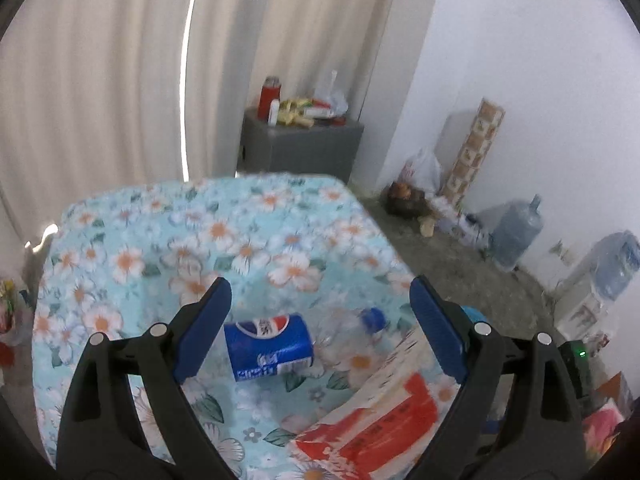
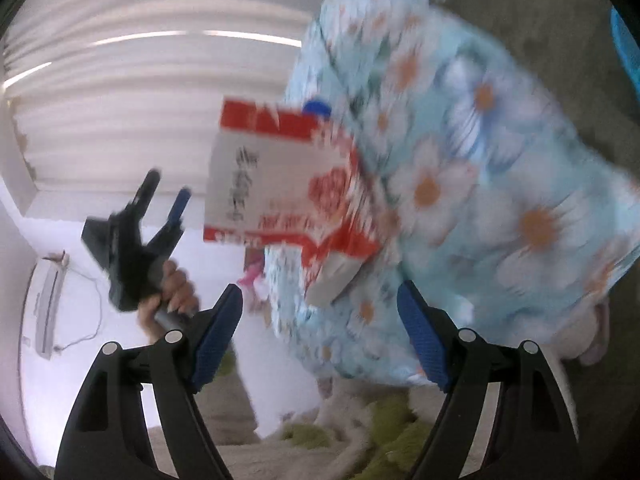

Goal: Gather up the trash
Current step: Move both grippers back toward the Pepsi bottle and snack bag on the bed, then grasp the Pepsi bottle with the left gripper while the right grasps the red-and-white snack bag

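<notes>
Three pieces of trash lie on the counter point(image 1: 120, 248) with its flowered blue cloth: a blue can point(image 1: 267, 346) on its side, a clear bottle with a blue cap point(image 1: 372, 318) just right of it, and a red-and-white carton point(image 1: 376, 412) nearer. Above them hangs the left claw point(image 1: 320, 320), spread wide, empty, the can between its tips. Beside it the right claw point(image 2: 320, 316) is also wide and empty, its view badly blurred, the carton point(image 2: 280, 188) ahead.
</notes>
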`<control>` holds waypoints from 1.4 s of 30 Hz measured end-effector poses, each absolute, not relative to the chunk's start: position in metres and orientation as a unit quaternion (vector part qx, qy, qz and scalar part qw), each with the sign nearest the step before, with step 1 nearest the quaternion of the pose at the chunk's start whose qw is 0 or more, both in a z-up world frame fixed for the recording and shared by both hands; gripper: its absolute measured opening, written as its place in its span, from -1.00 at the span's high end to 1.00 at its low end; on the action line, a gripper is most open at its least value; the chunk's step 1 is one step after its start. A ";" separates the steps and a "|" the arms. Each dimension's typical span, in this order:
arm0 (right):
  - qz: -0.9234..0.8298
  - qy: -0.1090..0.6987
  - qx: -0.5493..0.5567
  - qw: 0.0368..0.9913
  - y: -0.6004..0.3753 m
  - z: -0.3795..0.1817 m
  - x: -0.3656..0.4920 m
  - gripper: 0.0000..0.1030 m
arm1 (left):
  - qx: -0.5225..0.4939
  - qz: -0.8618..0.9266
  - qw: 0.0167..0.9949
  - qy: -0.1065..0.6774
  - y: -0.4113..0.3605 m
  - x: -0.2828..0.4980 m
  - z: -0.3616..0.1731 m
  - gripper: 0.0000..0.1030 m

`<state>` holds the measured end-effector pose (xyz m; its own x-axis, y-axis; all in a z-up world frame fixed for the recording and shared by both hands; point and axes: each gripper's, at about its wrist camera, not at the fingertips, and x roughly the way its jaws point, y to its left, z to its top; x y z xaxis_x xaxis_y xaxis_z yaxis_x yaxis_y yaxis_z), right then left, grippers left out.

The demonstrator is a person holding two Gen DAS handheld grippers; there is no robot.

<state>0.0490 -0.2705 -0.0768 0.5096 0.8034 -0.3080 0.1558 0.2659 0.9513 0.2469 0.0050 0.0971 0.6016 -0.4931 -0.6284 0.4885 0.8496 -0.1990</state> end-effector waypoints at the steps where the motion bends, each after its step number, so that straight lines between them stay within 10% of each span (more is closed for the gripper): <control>1: 0.247 0.432 0.559 0.663 -0.267 -0.079 0.050 -0.49 | 0.009 -0.273 0.892 0.360 -0.001 0.244 0.085 -0.65; 6: 0.253 0.430 0.594 0.631 -0.257 -0.091 0.053 -0.49 | 0.076 -0.268 0.881 0.381 -0.018 0.228 0.041 -0.37; 42: 0.176 0.439 0.624 0.622 -0.228 -0.086 0.072 -0.51 | -0.013 -0.305 0.823 0.478 0.022 0.176 -0.056 -0.39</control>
